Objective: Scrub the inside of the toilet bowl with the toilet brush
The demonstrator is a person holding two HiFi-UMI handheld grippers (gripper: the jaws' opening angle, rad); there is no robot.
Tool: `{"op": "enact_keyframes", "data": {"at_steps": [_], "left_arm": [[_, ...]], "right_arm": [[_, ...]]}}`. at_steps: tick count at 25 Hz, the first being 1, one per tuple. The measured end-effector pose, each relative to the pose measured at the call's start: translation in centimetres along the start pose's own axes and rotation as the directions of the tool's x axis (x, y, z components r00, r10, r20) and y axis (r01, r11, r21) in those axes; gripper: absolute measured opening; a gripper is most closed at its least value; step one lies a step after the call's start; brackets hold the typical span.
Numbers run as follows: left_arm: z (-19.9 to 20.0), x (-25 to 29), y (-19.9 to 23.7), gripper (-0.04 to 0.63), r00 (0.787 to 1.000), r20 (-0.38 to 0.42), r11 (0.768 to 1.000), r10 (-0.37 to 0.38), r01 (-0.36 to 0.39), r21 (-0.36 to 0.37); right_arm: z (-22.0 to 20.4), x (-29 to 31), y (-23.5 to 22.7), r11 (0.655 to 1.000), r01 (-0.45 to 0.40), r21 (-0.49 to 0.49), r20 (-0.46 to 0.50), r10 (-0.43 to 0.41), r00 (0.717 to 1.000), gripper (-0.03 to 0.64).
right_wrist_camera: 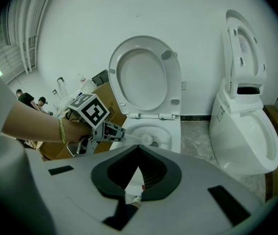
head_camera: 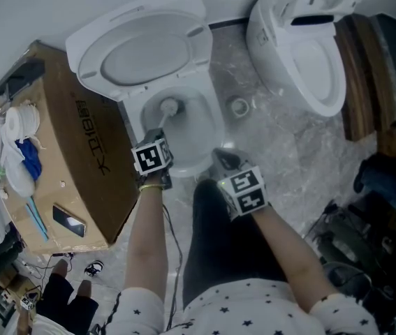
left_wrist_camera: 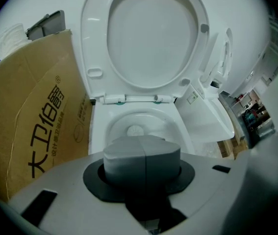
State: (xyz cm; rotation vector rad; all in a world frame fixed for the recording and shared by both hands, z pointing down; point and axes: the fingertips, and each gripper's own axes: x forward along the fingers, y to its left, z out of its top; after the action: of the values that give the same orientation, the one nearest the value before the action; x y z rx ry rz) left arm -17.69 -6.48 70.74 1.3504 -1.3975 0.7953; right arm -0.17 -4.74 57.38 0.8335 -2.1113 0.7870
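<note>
The white toilet bowl (head_camera: 196, 121) stands open, its seat and lid (head_camera: 142, 51) raised against the wall. The toilet brush's round head (head_camera: 170, 107) sits down inside the bowl. My left gripper (head_camera: 157, 135) hovers over the bowl's front rim, shut on the brush's thin white handle. In the left gripper view the grey jaws (left_wrist_camera: 142, 151) are pressed together, with the brush head (left_wrist_camera: 135, 130) beyond them in the bowl (left_wrist_camera: 170, 126). The right gripper view shows the brush head (right_wrist_camera: 147, 140). My right gripper (head_camera: 224, 158) is shut and empty, just right of the bowl's front; its tips (right_wrist_camera: 139, 146) meet.
A large cardboard box (head_camera: 79, 159) with cloths and bottles on it presses against the toilet's left side. A second toilet (head_camera: 309, 54) stands to the right, with a floor drain (head_camera: 239, 107) between them. Dark wooden planks (head_camera: 365, 75) and clutter fill the right edge.
</note>
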Motion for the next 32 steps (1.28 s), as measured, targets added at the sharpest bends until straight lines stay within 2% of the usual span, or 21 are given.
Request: {"op": "enact_keyframes", "data": {"at_steps": [13,32], "left_arm": [[-1.4,-0.4,1.8,0.147,1.0,-0.015,0.999,0.028,-0.028,-0.016],[-5.1,-1.6,2.1,0.147,0.999,-0.038,0.999,0.039,-0.04,-0.033]], "right_arm": [[0.1,0.0,0.2,1.0,-0.005,-0.018,-0.004,0.005,1.0,0.006],[0.1,-0.4,0.6,1.0,-0.011,-0.026,0.004,0.012,1.0,0.006]]}}
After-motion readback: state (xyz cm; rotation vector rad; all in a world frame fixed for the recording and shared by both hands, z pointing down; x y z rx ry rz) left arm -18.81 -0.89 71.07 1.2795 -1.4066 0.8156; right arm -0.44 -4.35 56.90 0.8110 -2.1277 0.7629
